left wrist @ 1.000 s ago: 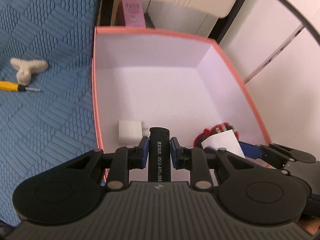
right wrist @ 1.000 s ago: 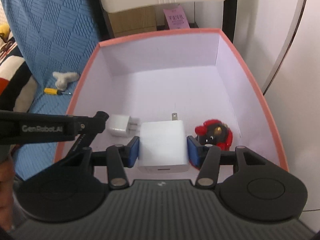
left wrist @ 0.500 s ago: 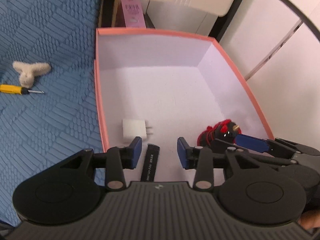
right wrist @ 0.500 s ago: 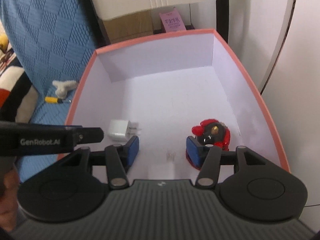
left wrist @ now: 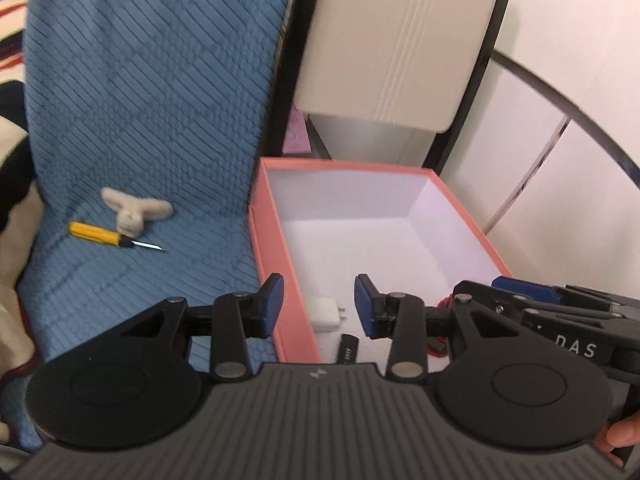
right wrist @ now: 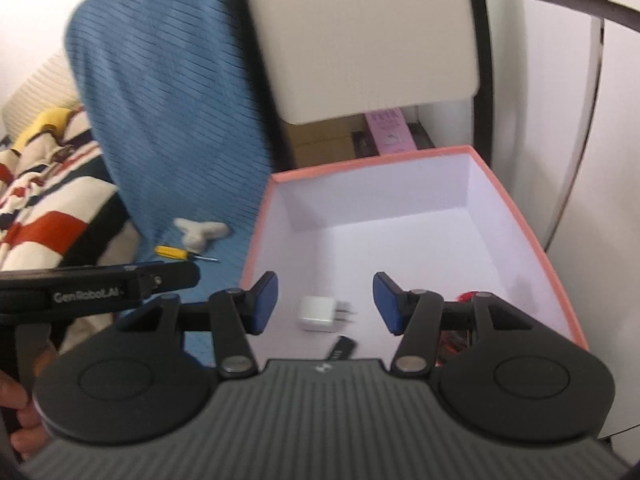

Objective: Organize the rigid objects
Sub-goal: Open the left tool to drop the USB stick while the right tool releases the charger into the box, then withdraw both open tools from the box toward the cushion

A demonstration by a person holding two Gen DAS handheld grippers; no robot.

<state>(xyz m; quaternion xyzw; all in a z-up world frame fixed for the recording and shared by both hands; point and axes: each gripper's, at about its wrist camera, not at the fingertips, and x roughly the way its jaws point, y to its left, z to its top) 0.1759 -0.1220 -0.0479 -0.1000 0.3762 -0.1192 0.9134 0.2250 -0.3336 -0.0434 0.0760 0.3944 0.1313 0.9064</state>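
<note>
Pink cardboard box [left wrist: 276,292] is sitting beside the blue textured cover [left wrist: 132,132] and is serving as the collecting place, so the rigid things are lying on its white floor. Small white charger [right wrist: 318,313] w/ its prongs pointing right is resting near the front, a black stick-shaped item [right wrist: 342,349] is lying just beside it, and a red object [left wrist: 439,347] is showing only partly behind the tools, approx. at the front right corner.

Left gripper [left wrist: 319,305] is hovering above the box's left wall w/ fingers spread apart and nothing between them. Right gripper [right wrist: 325,304] is also standing wide and is holding nothing, over the charger.

Yellow screwdriver [left wrist: 107,236] is waiting on the cover, touching a beige fluffy thing [left wrist: 134,211]; I am judging the screwdriver is the next rigid piece to collect, while the fluffy one probably is not belonging to the box.
</note>
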